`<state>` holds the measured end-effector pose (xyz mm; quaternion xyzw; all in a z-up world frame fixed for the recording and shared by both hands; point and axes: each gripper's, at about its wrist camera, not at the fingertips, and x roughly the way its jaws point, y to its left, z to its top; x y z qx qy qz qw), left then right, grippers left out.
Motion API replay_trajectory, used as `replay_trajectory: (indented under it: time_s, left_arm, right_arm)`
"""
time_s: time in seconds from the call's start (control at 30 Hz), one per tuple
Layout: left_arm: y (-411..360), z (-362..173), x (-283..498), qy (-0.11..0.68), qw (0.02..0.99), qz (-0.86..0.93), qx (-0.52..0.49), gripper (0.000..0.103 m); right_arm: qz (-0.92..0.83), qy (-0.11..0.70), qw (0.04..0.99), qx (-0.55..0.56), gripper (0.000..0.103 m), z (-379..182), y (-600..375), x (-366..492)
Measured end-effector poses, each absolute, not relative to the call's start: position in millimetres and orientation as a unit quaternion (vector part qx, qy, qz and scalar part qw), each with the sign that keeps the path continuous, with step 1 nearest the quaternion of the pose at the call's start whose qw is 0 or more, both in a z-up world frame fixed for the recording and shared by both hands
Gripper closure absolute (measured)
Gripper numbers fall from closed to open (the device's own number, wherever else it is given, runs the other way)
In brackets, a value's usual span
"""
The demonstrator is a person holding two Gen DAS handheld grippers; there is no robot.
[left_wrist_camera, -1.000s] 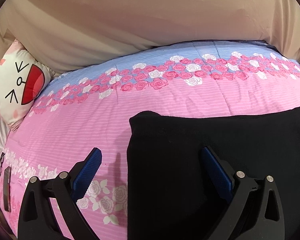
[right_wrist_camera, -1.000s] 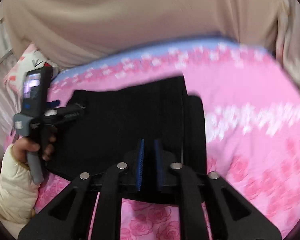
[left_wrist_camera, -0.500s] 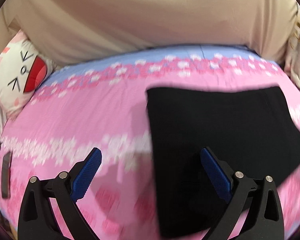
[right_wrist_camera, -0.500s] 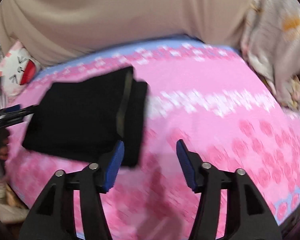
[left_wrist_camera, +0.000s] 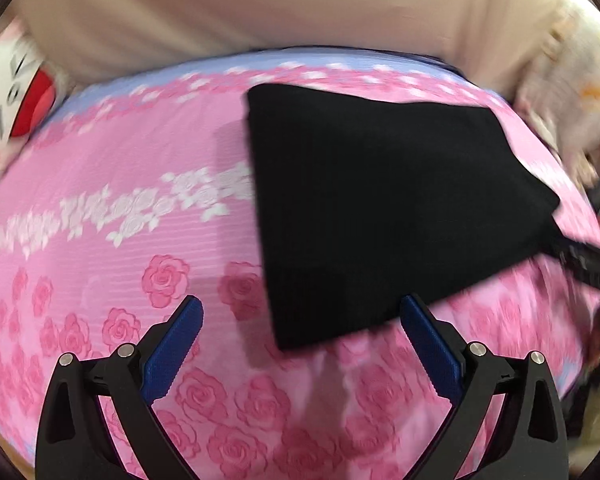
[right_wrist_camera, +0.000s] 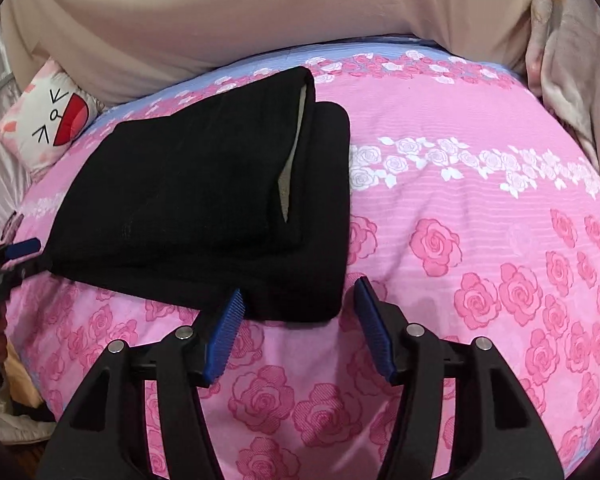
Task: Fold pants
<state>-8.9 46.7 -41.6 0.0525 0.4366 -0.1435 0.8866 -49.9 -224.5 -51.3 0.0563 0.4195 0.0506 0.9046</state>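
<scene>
Left gripper: jaws spread wide, nothing between the blue pads; it hovers over the bedspread, with the near corner of the pants just ahead at 12 o'clock, not touching.
Right gripper: jaws spread, holding nothing; its left pad sits just at the near edge of the pants, though contact cannot be told; its right pad is over bare bedspread.
Pants: black, folded into a thick stack lying flat on the bed; in the right wrist view they fill the area from 9 to 12 o'clock of the gripper, with a pale inner lining showing in a slit along the fold on the right side. In the left wrist view the pants lie from 12 to 2 o'clock, blurred.
Bedspread: pink with rose print, a band of white roses across the middle, a blue strip along the far edge.
Cushion: white cartoon face with red mouth, at 10 o'clock, at the far left corner of the bed, well apart from the pants.
Beige cloth: hangs behind the bed at 12 o'clock.
</scene>
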Motion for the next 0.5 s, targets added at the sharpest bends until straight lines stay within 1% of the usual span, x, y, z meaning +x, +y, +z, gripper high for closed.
replay_trajectory:
  time_s: [0.1, 0.17, 0.2, 0.23, 0.27, 0.3, 0.33, 0.37, 0.4, 0.43, 0.5]
  left_arm:
    - [37.3, -54.6, -11.1, 0.430, 0.889, -0.125, 0.094, 0.005]
    - [33.2, -65.0, -4.4, 0.438, 0.885, -0.128, 0.095, 0.008]
    - [32.4, -67.9, 0.5, 0.442, 0.882, -0.138, 0.082, 0.014]
    - [34.1, -67.1, 4.3, 0.443, 0.882, -0.149, 0.066, 0.026]
    - [36.1, -64.2, 10.0, 0.441, 0.882, -0.159, 0.047, 0.035]
    - [36.3, -62.4, 16.0, 0.443, 0.880, -0.171, 0.035, 0.054]
    - [37.8, -59.3, 25.3, 0.450, 0.874, -0.181, 0.016, 0.064]
    - [39.2, -57.0, 30.3, 0.455, 0.871, -0.188, 0.007, 0.069]
    - [40.5, -52.4, 32.4, 0.455, 0.869, -0.195, 0.001, 0.077]
    - [42.4, -44.2, 28.9, 0.452, 0.869, -0.203, 0.001, 0.080]
    - [47.4, -29.7, 15.9, 0.436, 0.876, -0.205, 0.013, 0.083]
  right_arm:
    - [0.048, 0.418, 0.905, 0.059, 0.047, -52.0, -222.8, -49.4]
    - [0.046, 0.420, 0.904, 0.062, 0.047, -51.8, -222.1, -45.9]
    - [0.047, 0.421, 0.904, 0.064, 0.049, -51.6, -222.2, -44.6]
    - [0.049, 0.421, 0.903, 0.069, 0.059, -51.5, -222.7, -43.3]
    - [0.058, 0.422, 0.901, 0.085, 0.061, -51.9, -224.3, -40.1]
    - [0.057, 0.421, 0.900, 0.093, 0.069, -51.8, -225.5, -37.8]
    - [0.058, 0.422, 0.899, 0.102, 0.080, -50.7, -227.2, -35.5]
    - [0.065, 0.417, 0.899, 0.116, 0.084, -46.6, -229.7, -34.8]
    - [0.072, 0.412, 0.899, 0.128, 0.087, -40.8, -231.3, -36.2]
    - [0.077, 0.405, 0.901, 0.135, 0.088, -33.5, -232.7, -39.5]
    - [0.086, 0.390, 0.906, 0.143, 0.089, -14.7, -236.9, -53.8]
